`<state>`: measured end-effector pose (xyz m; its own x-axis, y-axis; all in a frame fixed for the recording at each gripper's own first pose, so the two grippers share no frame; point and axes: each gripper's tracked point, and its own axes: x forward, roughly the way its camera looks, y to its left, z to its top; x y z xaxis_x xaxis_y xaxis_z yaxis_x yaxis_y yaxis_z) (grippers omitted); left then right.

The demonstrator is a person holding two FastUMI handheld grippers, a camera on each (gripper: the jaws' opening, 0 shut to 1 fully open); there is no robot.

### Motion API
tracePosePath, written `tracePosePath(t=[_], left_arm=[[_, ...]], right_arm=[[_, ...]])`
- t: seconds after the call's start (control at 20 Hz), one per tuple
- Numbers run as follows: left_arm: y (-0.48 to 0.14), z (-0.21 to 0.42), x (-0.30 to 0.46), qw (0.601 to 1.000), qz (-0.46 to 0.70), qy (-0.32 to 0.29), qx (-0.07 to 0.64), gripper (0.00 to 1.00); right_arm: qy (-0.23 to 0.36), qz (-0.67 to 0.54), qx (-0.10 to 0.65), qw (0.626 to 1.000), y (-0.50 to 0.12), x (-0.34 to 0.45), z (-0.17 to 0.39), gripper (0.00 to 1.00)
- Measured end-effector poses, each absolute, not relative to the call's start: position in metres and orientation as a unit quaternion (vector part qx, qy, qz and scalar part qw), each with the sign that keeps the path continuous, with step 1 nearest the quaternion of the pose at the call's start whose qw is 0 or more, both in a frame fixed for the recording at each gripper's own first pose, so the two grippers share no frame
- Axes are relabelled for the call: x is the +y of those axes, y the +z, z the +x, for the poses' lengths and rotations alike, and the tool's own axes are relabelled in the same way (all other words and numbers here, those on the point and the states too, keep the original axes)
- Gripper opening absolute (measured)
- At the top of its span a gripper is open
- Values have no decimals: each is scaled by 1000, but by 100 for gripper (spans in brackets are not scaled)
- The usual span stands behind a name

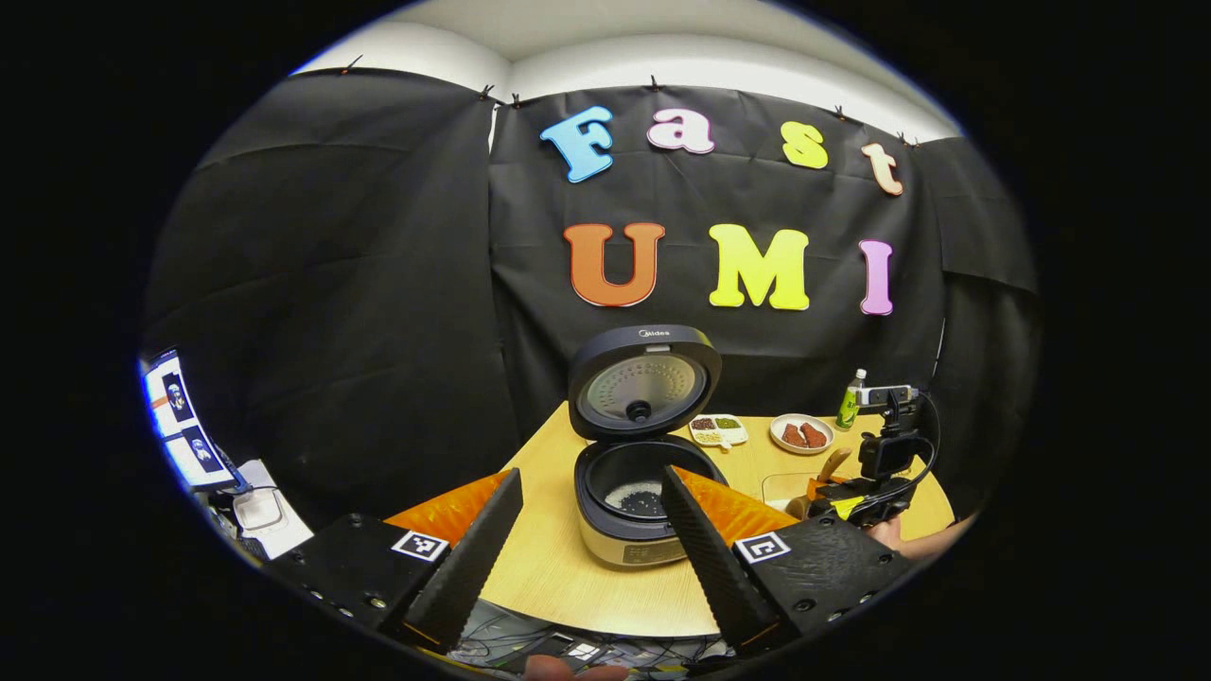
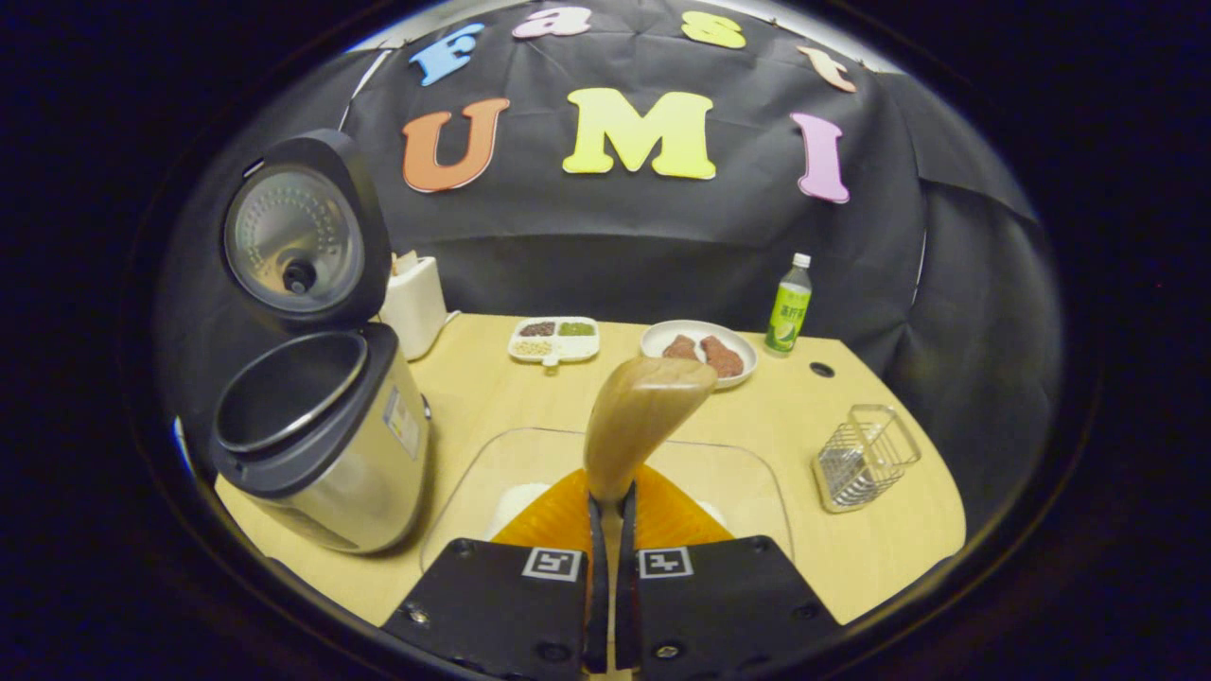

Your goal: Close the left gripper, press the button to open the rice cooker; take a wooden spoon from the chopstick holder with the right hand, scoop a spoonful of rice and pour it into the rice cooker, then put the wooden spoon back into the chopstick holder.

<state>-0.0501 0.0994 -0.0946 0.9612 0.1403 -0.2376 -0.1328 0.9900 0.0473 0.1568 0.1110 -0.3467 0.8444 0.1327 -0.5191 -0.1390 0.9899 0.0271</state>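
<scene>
Rice cooker (image 1: 634, 492) open on table (image 1: 549, 558), lid up, rice inside. Left gripper (image 1: 591, 549) spread wide before it. Right gripper (image 2: 605, 567) clamped on wooden spoon (image 2: 639, 421), above clear tray (image 2: 747, 492).

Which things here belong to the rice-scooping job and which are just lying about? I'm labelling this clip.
Job: rice cooker, lid up; wooden spoon in the right gripper; clear rice tray; wire chopstick holder; left gripper.

Lying about: green bottle, plate of brown pieces, divided dish.
</scene>
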Motion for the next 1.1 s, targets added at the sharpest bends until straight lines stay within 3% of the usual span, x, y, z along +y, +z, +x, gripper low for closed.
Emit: tracePosePath(t=[0.45,1.1], left_arm=[[-92,-57,95,989,7,77,123,95],[-91,-46,59,989,14,63,132,95]], right_arm=[[93,203,320,920,-338,131,150,9],[62,409,300,859,-313,47,154,8]])
